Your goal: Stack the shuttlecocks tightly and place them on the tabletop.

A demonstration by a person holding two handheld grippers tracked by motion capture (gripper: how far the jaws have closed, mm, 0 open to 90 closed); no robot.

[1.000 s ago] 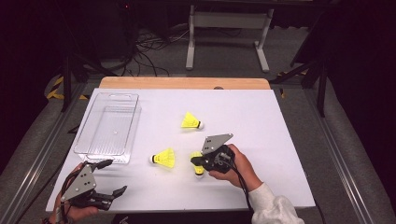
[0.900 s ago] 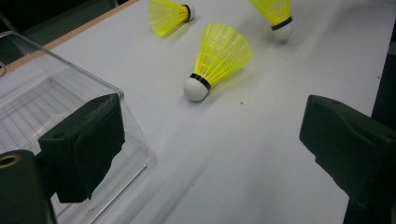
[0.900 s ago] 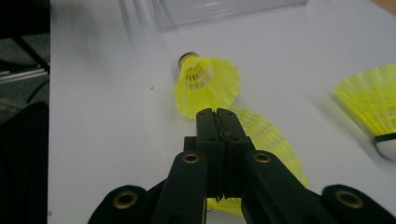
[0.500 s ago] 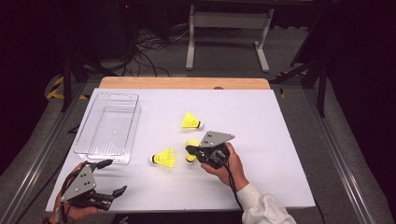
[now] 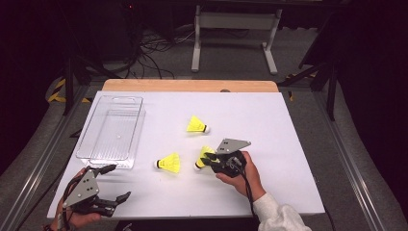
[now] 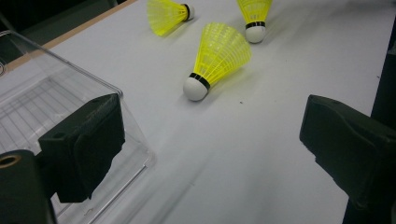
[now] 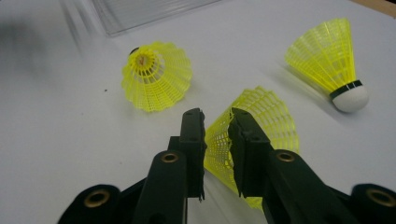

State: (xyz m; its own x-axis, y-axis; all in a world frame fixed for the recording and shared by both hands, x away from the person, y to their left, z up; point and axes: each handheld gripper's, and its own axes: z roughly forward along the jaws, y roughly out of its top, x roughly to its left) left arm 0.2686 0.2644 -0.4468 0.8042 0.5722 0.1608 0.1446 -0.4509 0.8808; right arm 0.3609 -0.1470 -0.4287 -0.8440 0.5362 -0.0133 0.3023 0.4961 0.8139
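Two claws: right claw (image 7: 217,119) just opening, narrow gap around shuttlecock (image 7: 261,126) skirt; left claw (image 6: 210,140) wide open, empty.

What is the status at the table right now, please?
Left gripper open, idle. Right gripper jaws just opening, astride nearest shuttlecock skirt. Clear bin unobstructed.

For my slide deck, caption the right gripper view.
Right tool straddling a yellow shuttlecock's skirt, two more shuttlecocks beside it.
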